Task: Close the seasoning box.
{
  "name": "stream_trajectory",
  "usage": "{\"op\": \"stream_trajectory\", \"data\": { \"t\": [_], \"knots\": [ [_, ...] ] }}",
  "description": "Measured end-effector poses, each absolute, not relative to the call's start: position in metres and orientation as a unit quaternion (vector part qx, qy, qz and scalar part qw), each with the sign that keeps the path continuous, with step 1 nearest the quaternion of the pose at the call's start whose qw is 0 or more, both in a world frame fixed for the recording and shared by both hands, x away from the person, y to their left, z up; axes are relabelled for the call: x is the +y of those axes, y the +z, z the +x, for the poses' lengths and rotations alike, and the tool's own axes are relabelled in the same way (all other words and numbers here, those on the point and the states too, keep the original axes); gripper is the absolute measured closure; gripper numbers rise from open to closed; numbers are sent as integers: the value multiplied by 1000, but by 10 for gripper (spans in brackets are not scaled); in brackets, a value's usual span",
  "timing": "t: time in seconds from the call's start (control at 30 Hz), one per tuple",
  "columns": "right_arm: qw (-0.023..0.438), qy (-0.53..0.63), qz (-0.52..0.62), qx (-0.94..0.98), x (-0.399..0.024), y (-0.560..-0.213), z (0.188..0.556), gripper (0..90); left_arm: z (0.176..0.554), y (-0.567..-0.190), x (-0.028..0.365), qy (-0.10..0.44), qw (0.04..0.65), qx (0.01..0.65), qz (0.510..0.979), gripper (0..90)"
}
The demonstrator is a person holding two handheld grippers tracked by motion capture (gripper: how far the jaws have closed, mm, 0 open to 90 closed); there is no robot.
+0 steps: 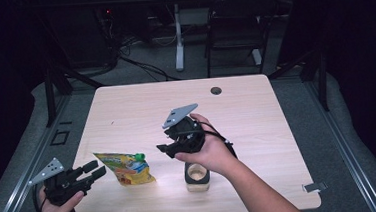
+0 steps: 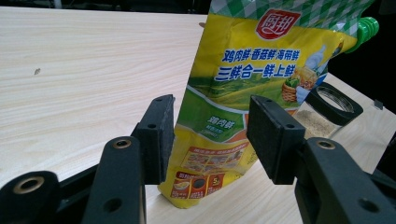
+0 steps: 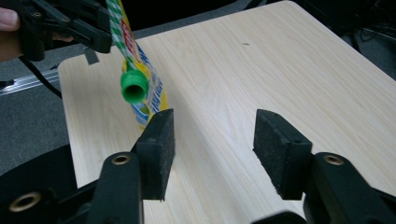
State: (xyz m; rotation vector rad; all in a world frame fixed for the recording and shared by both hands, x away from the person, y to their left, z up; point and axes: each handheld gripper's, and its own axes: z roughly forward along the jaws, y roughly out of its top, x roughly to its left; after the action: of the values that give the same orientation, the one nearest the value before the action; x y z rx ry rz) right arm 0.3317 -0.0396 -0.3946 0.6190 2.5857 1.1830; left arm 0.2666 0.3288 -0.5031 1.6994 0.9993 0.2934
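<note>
A light wooden table (image 1: 256,106) carries a yellow spouted pouch (image 1: 125,168) near its front edge, left of a glass jar (image 1: 197,178) with a black collar. The left gripper (image 1: 94,171) waits just left of the pouch, jaws apart and aimed at it; the right gripper (image 1: 165,148) hangs above the jar, jaws wide and empty. The approach step appears in hand: next, the right gripper must likely reach the green cap (image 3: 134,87) while the left closes on the pouch.

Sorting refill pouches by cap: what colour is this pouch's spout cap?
Green; the cap shows best in the right gripper view.
</note>
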Motion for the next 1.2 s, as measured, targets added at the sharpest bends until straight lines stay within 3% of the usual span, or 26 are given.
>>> {"op": "stream_trajectory", "data": {
  "t": [0.27, 0.53, 0.83, 1.2],
  "knots": [
    [115, 404, 232, 877, -63, -393, 334, 542, 266, -503, 330, 125, 546, 423, 713, 517],
    [167, 401, 298, 850, -99, -393, 351, 757, 266, -503, 330, 125, 544, 423, 714, 517],
    [133, 407, 309, 849, -111, -402, 359, 646, 266, -504, 330, 124, 543, 422, 715, 518],
    [111, 381, 307, 865, -106, -431, 359, 600, 266, -504, 332, 124, 543, 424, 714, 518]
  ]
}}
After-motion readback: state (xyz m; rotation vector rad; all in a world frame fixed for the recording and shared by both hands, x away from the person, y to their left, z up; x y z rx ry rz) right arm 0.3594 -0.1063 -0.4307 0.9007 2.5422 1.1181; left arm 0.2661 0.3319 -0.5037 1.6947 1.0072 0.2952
